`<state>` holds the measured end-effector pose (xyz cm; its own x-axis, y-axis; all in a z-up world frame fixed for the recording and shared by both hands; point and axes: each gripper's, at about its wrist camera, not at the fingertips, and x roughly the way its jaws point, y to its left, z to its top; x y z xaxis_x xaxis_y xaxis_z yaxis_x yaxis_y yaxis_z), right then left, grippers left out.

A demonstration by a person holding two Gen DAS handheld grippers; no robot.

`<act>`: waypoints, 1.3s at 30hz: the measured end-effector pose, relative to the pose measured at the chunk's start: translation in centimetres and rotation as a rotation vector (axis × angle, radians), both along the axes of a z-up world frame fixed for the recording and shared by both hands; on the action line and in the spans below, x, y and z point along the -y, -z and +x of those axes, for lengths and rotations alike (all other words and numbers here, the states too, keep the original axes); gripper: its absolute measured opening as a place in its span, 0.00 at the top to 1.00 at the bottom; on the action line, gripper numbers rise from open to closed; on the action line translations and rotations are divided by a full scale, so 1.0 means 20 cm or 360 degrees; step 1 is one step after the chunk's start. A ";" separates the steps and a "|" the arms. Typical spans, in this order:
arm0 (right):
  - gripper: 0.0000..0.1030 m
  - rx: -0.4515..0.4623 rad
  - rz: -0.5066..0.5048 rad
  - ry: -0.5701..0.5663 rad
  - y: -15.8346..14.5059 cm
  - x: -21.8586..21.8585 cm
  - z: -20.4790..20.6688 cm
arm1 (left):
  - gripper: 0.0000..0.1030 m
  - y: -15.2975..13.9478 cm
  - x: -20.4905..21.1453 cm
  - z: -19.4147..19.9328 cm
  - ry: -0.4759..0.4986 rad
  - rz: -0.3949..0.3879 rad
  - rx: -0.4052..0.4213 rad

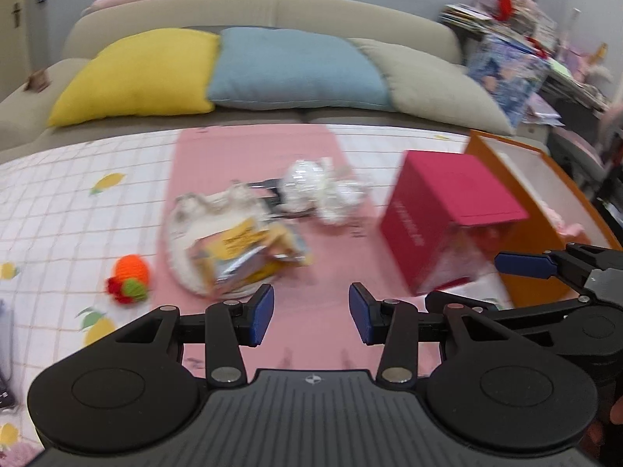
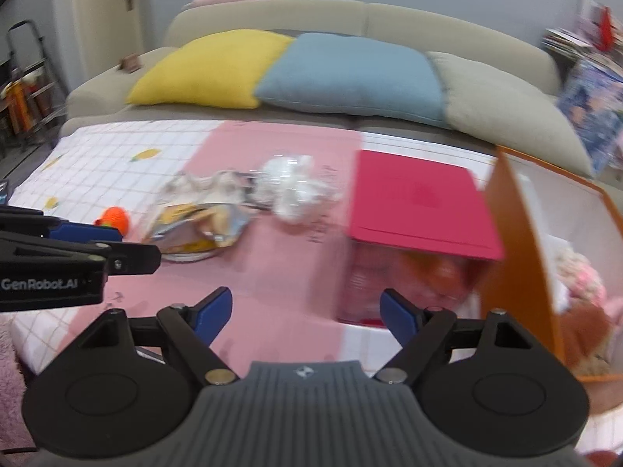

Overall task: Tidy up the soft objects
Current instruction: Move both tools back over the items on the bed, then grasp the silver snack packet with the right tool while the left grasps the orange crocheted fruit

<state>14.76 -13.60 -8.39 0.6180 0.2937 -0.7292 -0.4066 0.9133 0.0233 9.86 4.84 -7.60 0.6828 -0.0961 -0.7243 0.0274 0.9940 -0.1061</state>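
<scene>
both grippers hang above the pink mat (image 1: pixel 311 257) with nothing between their blue pads; the left gripper (image 1: pixel 310 313) stands moderately parted over bare pink cloth, the right gripper (image 2: pixel 306 312) spread wide, its right finger near the front of the red box (image 2: pixel 418 210); between the two tools and the pile the mat lies bare, a strip of open room running from the grippers up toward the clutter; to the right that room is closed by the red box and, just beside it, the tall wall of the orange bin (image 2: pixel 506 233); to the left the mat ends on a white checked cloth (image 1: pixel 78 202) with lemon prints, where a small orange knitted toy (image 1: pixel 130 278) with a green and red end sits apart from the rest; the soft things are heaped mid-mat: a pale fluffy item under a crumpled yellow and silver bag (image 1: pixel 243 260), touching it, and behind them a white plush in clear wrap (image 1: pixel 311 190); motion blur hides finer detail; inside the orange bin lie pink and brown plush toys (image 2: pixel 580 288); beyond the table edge a sofa carries a yellow cushion (image 1: pixel 136 78), a blue cushion (image 1: pixel 296 70) and a beige cushion (image 1: pixel 436 81) side by side.
</scene>
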 end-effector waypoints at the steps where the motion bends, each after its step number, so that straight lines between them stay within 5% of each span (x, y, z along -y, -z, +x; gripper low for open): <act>1: 0.24 0.0002 -0.0007 -0.0028 0.01 -0.04 0.00 | 0.51 0.01 -0.03 0.00 -0.0026 0.0001 -0.0002; 8: 0.24 0.0016 -0.0063 -0.0192 0.06 -0.27 0.08 | 0.51 0.08 -0.22 0.02 -0.0150 -0.0023 -0.0026; 22: 0.45 0.0007 -0.0158 -0.0287 0.18 -0.53 0.36 | 0.51 0.17 -0.37 0.12 -0.0194 -0.0025 -0.0050; 33: 0.44 -0.0051 -0.0135 -0.0414 0.25 -0.62 0.48 | 0.51 0.22 -0.37 0.20 -0.0104 0.0071 -0.0074; 39: 0.29 -0.0034 -0.0154 -0.0670 0.26 -0.67 0.48 | 0.50 0.24 -0.41 0.18 -0.0116 0.0104 -0.0112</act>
